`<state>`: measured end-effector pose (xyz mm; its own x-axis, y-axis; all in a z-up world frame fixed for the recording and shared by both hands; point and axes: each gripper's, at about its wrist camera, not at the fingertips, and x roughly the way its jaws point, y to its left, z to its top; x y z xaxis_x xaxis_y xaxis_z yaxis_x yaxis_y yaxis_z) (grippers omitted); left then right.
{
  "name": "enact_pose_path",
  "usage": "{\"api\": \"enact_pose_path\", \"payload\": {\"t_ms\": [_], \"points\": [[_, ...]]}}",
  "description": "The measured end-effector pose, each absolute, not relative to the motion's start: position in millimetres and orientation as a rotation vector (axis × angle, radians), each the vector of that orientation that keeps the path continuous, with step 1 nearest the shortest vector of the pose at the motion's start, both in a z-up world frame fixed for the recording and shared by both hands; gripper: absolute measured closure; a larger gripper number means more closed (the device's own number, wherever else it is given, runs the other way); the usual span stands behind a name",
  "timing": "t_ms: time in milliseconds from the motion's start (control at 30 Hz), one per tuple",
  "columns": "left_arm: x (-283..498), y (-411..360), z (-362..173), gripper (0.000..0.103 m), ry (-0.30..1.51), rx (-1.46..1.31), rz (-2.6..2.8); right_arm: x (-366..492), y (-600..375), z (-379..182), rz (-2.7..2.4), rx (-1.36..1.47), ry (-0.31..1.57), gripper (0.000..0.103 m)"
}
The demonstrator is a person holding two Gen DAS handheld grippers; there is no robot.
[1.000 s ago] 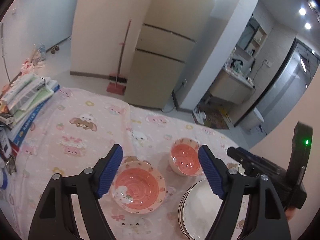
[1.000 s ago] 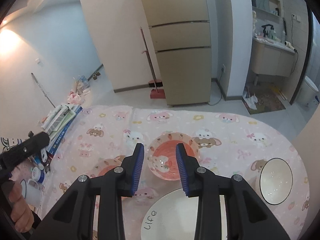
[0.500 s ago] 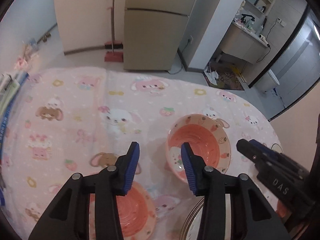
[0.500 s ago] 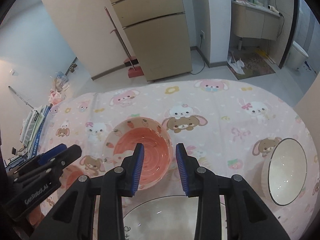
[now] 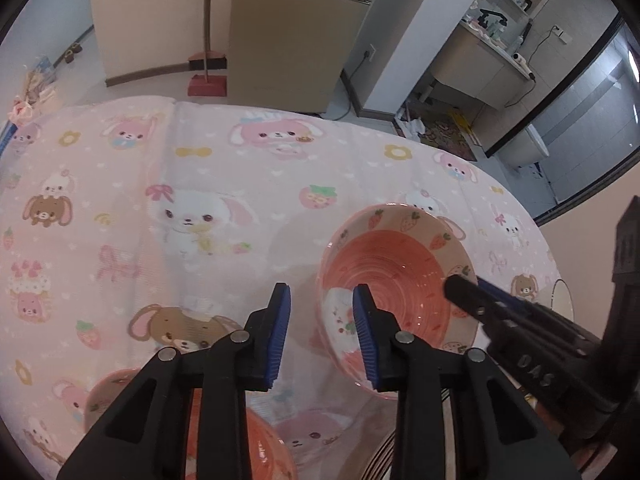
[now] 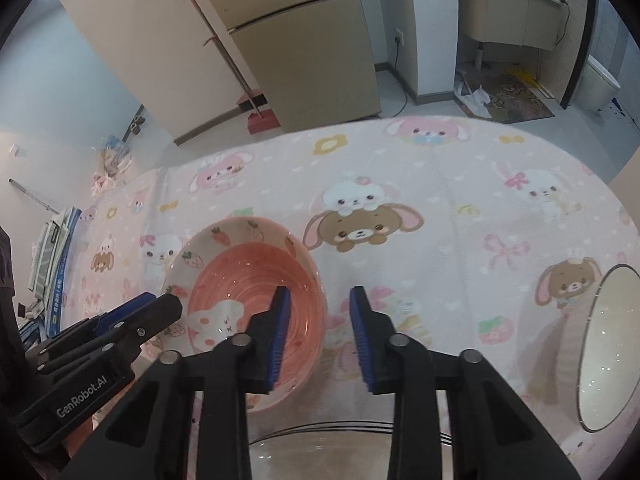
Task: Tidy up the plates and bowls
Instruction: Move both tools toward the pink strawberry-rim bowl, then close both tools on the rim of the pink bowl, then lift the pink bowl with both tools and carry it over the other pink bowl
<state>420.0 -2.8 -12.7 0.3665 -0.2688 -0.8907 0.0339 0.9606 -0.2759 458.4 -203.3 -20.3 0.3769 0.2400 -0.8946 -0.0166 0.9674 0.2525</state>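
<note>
A pink strawberry-print bowl point(image 5: 396, 276) stands on the pink cartoon tablecloth point(image 5: 160, 208). My left gripper point(image 5: 322, 336) is open, its jaws straddling the bowl's left rim. My right gripper point(image 6: 318, 334) is open, its jaws straddling the same bowl's point(image 6: 240, 280) right rim. A second pink bowl point(image 5: 260, 448) lies low under the left gripper. A stack of white plates point(image 6: 320, 452) sits at the near edge. A white bowl point(image 6: 608, 344) stands at the right.
Stacked books and papers point(image 6: 48, 248) lie at the table's left edge. Beyond the table are a beige fridge point(image 6: 288, 44), a red broom and dustpan point(image 5: 206, 76), and a bathroom doorway point(image 6: 520, 40).
Both grippers moved forward and down onto the strawberry bowl, one at each side of its rim. The left gripper narrowed from wide open a second ago.
</note>
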Motion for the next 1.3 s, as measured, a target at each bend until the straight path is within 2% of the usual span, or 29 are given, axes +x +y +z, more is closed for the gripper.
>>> {"api": "enact_pose_path", "payload": {"t_ms": [100,300,400,833,1300], "points": [[422,-6,-19,0.073,1.204,-0.240,-0.206,459,-196,-28,0.174,0.201,1.193,0.077],[425,-14,-35,0.082,1.251,-0.223,-0.201,461,-189,-36,0.157,0.166,1.203,0.088],[426,-16,-41,0.092,1.263,-0.207,-0.191,463,-186,-42,0.141,0.133,1.214,0.093],[424,-22,-40,0.094,1.229,-0.145,-0.179,466,-190,-54,0.178,0.201,1.253,0.094],[402,-6,17,0.094,1.119,-0.174,-0.186,442,-187,4,0.226,0.202,1.133,0.094]]}}
